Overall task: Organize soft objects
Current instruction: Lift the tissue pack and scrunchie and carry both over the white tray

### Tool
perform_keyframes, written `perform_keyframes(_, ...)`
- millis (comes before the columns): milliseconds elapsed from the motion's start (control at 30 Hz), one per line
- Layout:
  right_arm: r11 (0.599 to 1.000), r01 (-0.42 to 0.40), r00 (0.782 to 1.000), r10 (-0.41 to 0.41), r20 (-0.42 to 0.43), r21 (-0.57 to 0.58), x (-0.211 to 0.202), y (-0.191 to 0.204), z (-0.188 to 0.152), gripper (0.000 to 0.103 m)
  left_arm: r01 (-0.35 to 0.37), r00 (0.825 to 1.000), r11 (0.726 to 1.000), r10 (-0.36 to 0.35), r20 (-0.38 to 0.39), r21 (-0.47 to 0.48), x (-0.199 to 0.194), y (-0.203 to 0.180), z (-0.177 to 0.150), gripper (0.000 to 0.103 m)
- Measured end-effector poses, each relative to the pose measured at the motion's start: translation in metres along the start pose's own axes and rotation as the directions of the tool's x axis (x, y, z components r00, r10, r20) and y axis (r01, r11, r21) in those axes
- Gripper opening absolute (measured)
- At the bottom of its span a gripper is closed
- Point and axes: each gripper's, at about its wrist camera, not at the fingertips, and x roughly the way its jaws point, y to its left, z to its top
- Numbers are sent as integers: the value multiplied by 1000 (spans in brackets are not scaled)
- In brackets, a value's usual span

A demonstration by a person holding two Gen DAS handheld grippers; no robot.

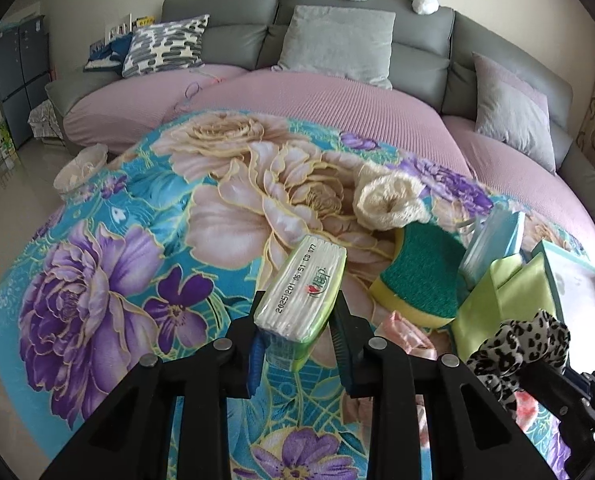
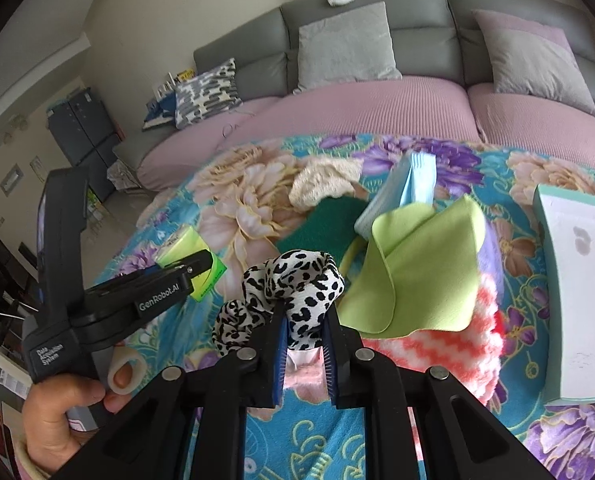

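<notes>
A pack of tissues (image 1: 301,292) is held in the left hand-held gripper (image 1: 297,312) and a spotted scrunchie (image 2: 297,292) in the right hand-held gripper (image 2: 303,320), so a tidy spot is probably needed next.

My matte black plastic left gripper (image 2: 185,266) bears white "GenRobot.AI" lettering; my matching right gripper (image 2: 303,332) shows blue ribbed pads, round silver bolts.

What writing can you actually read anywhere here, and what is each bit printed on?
"2025/201 05:51 CD 077", roughly: tissue pack held in the left claw.
"GenRobot.AI": side of the left claw body, right wrist view.
"Data Acquisition System": its handle.
Red-and-grey logo on the pack, green print on its wrapper: too blurred to read.
</notes>
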Motion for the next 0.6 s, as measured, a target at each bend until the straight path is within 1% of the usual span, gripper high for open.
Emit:
perform_keyframes(167,1000,16,998,-17,56,9,-24,-7,5,16,15,998,1000,-16,55,28,-22,-11,5,31)
perform_keyframes(300,996,71,992,-76,99,48,-42,-25,10,17,31,996,997,-36,79,64,-33,-26,11,31)
perform_keyframes(433,986,128,985,-139,104,102,-52,-51,10,17,63,994,991,-73,82,119,-39,-51,16,31)
perform_keyframes(600,972,183,975,-198,96,149,-61,-77,12,17,68,994,981,-81,67,180,-40,-81,20,31)
